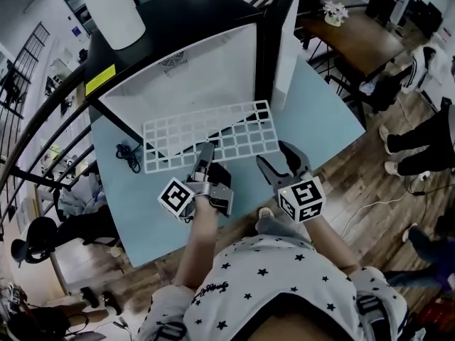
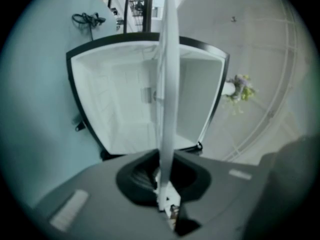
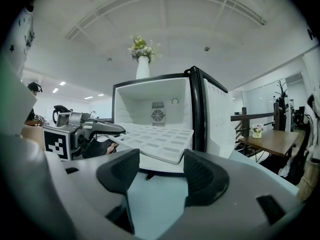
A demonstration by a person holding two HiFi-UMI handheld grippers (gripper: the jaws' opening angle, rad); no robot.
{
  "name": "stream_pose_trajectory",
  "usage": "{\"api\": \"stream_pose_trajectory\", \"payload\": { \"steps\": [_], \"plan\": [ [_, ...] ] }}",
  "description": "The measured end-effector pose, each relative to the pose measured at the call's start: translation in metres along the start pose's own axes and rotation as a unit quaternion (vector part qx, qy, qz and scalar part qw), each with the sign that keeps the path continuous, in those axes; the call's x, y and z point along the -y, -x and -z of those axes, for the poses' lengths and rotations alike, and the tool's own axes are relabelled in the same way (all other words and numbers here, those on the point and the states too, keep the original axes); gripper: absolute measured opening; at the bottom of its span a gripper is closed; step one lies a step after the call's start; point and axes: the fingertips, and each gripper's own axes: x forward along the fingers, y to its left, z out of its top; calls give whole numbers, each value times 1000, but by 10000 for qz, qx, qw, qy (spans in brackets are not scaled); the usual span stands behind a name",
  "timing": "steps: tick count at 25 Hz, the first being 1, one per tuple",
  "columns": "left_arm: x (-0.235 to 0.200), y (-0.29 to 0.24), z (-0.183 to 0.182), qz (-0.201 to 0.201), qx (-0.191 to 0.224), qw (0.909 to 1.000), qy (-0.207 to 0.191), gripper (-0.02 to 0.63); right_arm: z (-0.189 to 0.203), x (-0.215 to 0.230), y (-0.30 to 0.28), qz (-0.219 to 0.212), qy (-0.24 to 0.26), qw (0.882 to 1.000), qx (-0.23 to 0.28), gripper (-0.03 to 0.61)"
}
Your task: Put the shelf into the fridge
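I am at the insertion step. The shelf (image 1: pixel 213 133) is level in front of the open fridge (image 1: pixel 178 69), with its far edge at the opening, and I judge it is not yet seated. My left gripper (image 1: pixel 205 153) is closed on the shelf's near edge. My right gripper (image 1: pixel 283 160) is wide open and empty, near the shelf's near right corner. Next I should push the shelf straight toward the far side and keep it level.

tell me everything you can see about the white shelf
The shelf is a flat white grid of rectangular openings, plastic-looking. It is held roughly level above the pale blue surface, far edge at the open fridge. The left gripper clamps its near edge; the right gripper is clear of it.
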Motion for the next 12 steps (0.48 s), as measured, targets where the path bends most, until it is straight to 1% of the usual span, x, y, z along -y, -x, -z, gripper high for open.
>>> {"api": "stream_pose_trajectory", "payload": {
  "steps": [5,12],
  "plan": [
    [0,-20,-12,-97,236,9997,-12,31,-12,15,-25,-236,54,9997,-13,247],
    [3,-29,-25,-176,582,9981,-29,32,-25,22,-46,-559,114,9984,20,248]
  ]
}}
